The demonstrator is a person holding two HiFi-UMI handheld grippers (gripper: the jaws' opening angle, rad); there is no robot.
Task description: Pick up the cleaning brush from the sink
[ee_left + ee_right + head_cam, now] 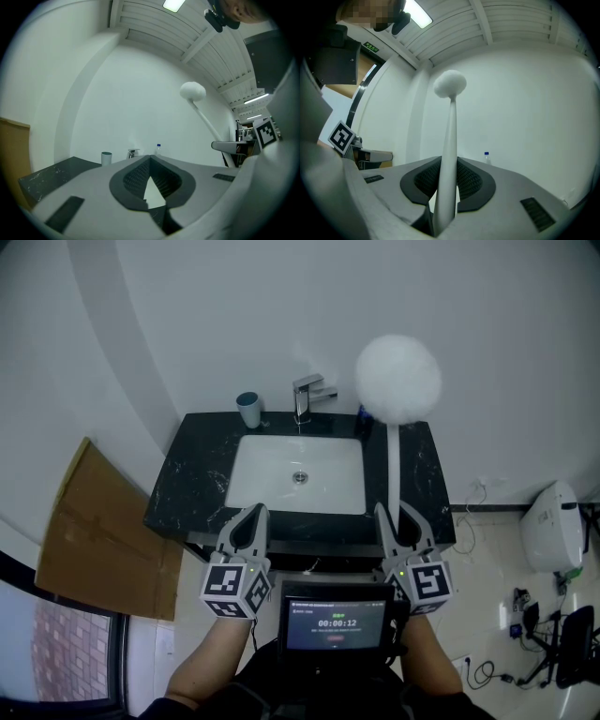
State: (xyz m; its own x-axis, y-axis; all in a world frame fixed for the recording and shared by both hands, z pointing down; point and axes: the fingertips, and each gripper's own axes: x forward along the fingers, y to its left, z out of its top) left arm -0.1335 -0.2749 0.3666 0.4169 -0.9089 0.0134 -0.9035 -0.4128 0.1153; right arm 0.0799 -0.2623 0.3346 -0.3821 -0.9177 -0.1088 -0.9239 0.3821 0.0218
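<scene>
The cleaning brush has a round fluffy white head (397,378) on a long white handle (394,465). It stands upright above the right side of the black counter, clear of the white sink basin (258,479). My right gripper (395,515) is shut on the lower handle; in the right gripper view the handle (449,140) rises between the jaws to the head (450,84). My left gripper (253,515) hangs before the counter's front edge, shut with nothing in it. The left gripper view shows its tips (151,159) meeting, and the brush head (192,91) off to the right.
A teal cup (248,410) and a chrome faucet (310,395) stand at the back of the counter (192,474). Flat cardboard (94,531) leans at the left. A white appliance (551,526) and cables lie on the floor at the right. A small screen (336,624) sits at my chest.
</scene>
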